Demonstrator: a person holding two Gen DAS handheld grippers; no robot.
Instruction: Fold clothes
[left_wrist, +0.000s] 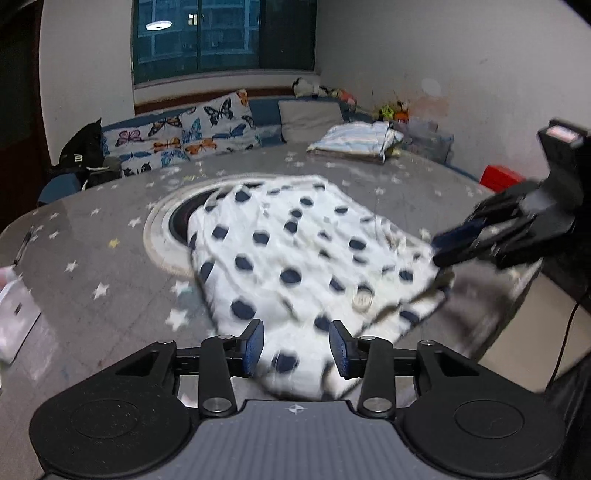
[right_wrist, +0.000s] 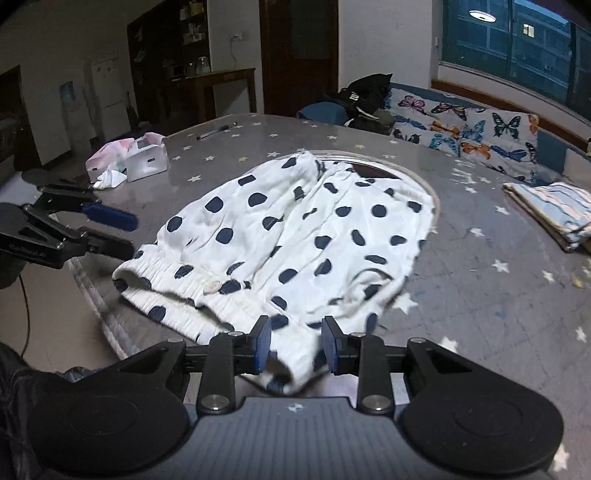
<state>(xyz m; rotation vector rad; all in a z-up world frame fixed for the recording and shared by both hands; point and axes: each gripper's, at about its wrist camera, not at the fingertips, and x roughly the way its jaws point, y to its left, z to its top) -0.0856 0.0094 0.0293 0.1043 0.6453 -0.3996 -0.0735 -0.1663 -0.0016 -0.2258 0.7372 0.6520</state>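
Observation:
A white garment with navy polka dots lies spread and rumpled on the grey star-print tablecloth. Its elastic waistband with a white button faces the table's near edge. My left gripper is open, and the garment's near edge lies between its blue pads. In the right wrist view the left gripper hovers open just left of the waistband. My right gripper is open too, with a fold of the garment's corner between its fingers; the left wrist view shows it at the garment's right edge.
A folded striped cloth rests at the table's far side. A white tissue box and a pen lie on the left. A round inset ring shows under the garment. Butterfly cushions line the bench behind.

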